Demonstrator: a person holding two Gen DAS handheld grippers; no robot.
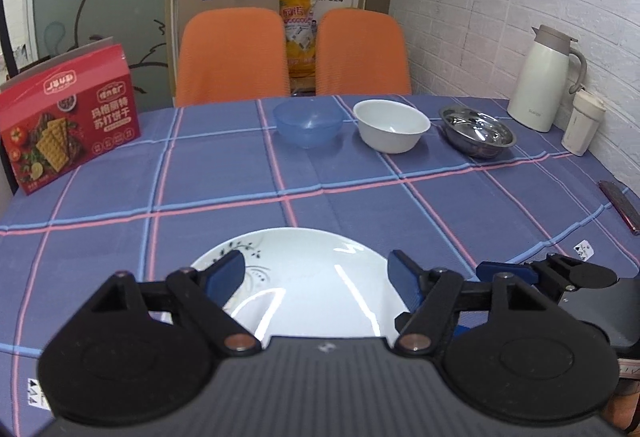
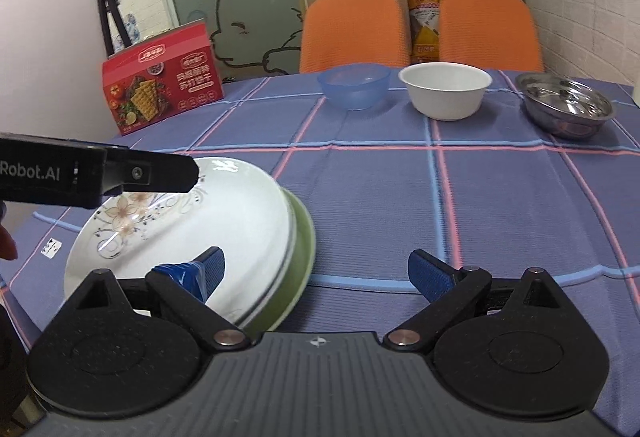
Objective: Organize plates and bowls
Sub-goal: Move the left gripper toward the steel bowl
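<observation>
At the bottom of the left wrist view, the left gripper (image 1: 316, 275) stands wide open, holding nothing. A white plate (image 1: 304, 277) with a dark leaf pattern lies flat on the checked tablecloth (image 1: 360, 193) directly beneath and between the two blue pads (image 1: 224, 273); whether the pads touch its rim cannot be told.

In the right wrist view, the right gripper (image 2: 316, 275) is likewise spread wide and grips nothing. The stack sits at lower left of that frame: a white flowered plate (image 2: 180, 229) resting tilted on a green plate (image 2: 302, 257) whose edge shows along the right side. The left blue pad overlaps the white plate's surface; the right pad stands over bare cloth, well apart from the stack. The other gripper's black finger crosses the upper left edge of the stack.

Across the upper middle of both frames, three bowls stand in a row, apart from one another: a blue bowl (image 1: 308, 123), a white bowl (image 1: 390, 125) and a steel bowl (image 1: 476, 131). A red cracker box (image 1: 68, 121) stands at the left edge of the table; a white jug (image 1: 542, 77) stands at right.
</observation>
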